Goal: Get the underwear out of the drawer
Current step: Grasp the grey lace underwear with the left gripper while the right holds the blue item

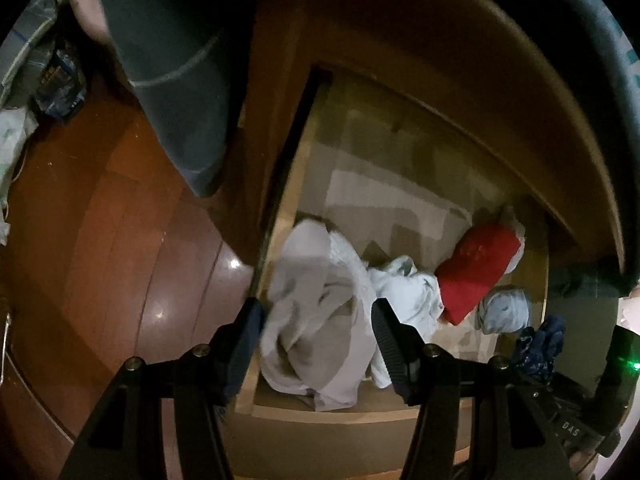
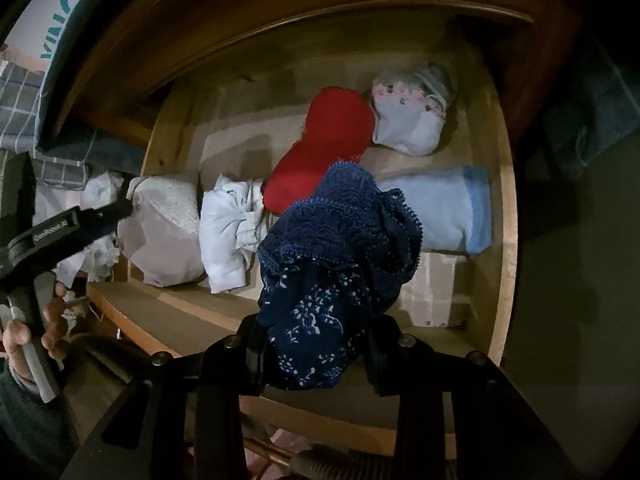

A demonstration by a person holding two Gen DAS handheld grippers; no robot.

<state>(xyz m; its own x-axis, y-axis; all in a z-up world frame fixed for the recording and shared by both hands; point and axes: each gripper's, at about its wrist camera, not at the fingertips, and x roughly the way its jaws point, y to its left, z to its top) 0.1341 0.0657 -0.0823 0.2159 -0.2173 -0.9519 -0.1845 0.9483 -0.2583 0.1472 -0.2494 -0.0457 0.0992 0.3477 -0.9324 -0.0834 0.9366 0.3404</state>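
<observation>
Right gripper (image 2: 316,354) clenches navy lace underwear (image 2: 340,256) above the drawer (image 2: 505,240), while left gripper (image 1: 318,328) straddles pale underwear (image 1: 316,320), unclenched.

Both views were dim, with black vignetted corners and strong fisheye curvature at the edges. Small glare spots lay on the glossy floor (image 1: 120,240). The grey garment (image 1: 316,312) showed slight motion blur.
</observation>
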